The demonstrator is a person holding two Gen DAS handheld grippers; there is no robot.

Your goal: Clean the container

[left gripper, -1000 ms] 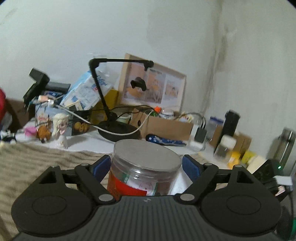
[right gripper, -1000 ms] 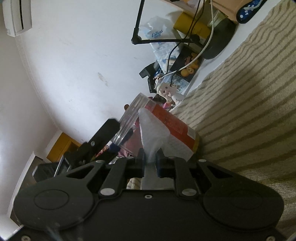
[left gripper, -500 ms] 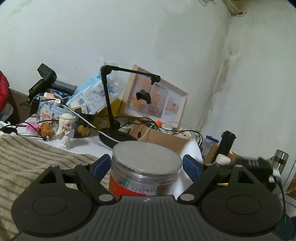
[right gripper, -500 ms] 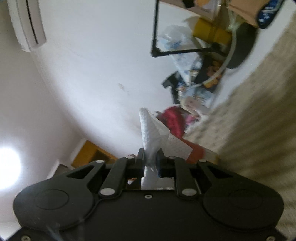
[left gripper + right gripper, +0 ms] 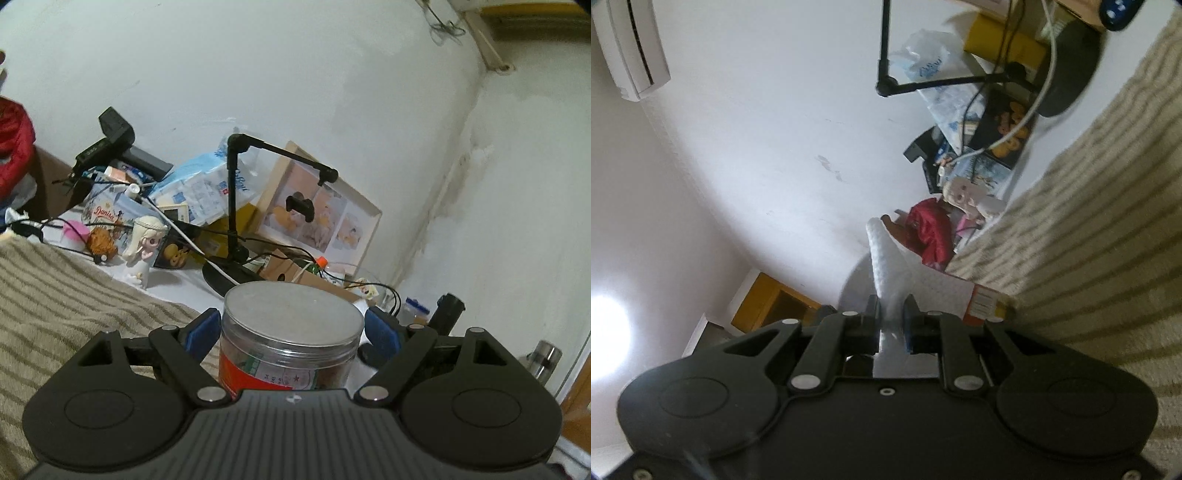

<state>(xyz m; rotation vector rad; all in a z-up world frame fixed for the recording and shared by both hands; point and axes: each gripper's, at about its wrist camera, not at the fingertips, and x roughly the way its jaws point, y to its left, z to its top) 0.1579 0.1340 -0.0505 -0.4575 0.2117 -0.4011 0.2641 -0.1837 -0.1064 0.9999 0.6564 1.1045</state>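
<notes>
So up close we've got the left hand-held gripper (image 5: 293,330) with its blue pads on either side of the container (image 5: 290,343), clamped on it near the lid, which makes sense since that steadies the jar while the other side does the wiping. It's a clear plastic cylinder with a flat round lid and a red paper label around the body, smooth and probably a bit slippery. The right hand-held gripper (image 5: 891,314) is pinched narrow on a wipe (image 5: 886,266), white and dimpled like embossed paper towel, sticking up in a stiff fold and draped over the jar's side, where a bit of the label shows. Whether it's pressing or just resting there, we can't tell. Under both is a beige striped cloth (image 5: 55,295), ribbed and soft, over the surface. Further back there's a little blonde figurine (image 5: 144,243), a black stand (image 5: 236,221) and the white wall.
</notes>
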